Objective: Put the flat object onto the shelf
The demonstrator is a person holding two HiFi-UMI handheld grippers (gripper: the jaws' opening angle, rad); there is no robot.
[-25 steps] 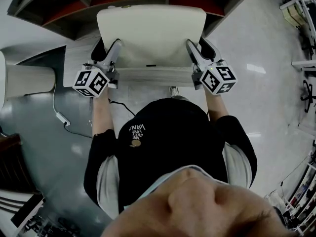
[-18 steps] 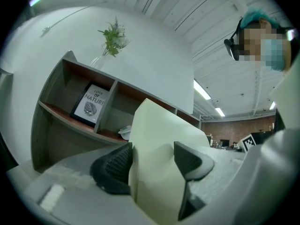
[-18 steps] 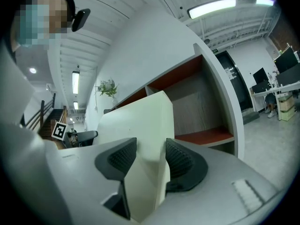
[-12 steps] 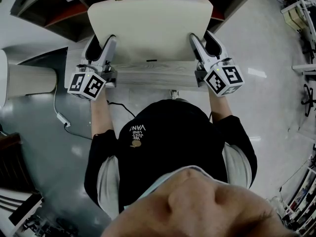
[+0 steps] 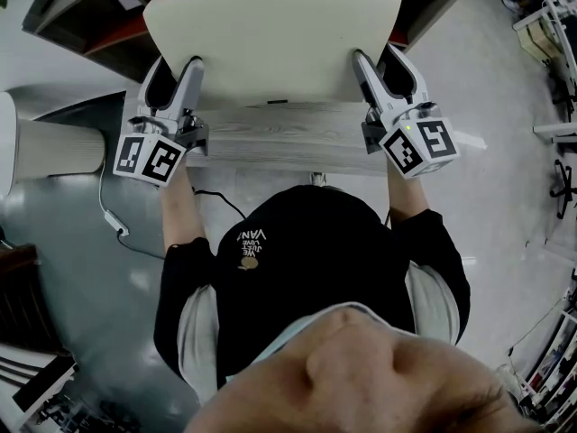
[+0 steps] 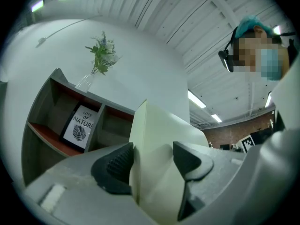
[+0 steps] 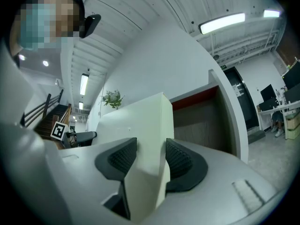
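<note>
Head view, looking steeply down: we hold a cream flat object point(image 5: 270, 34) roughly level between two grippers, above a wood-grain table point(image 5: 288, 142) and just in front of a shelf point(image 5: 104, 34) with red boards. The left gripper point(image 5: 178, 70) is clamped on its left edge. Its jaws have just been closing a little, with the flat object between the pads. The right gripper point(image 5: 380, 59) is clamped on the right edge, its pads pressing both faces.

The left gripper view shows the shelf's open compartments, with a framed print point(image 6: 79, 128) in one and a vase of greenery point(image 6: 96, 64) on top.

To do this step well, we judge that both grips should be firm and both ends level, so the flat object does not twist. We should pick a free opening clear of the print and vase, and ease the far edge in before letting go.
</note>
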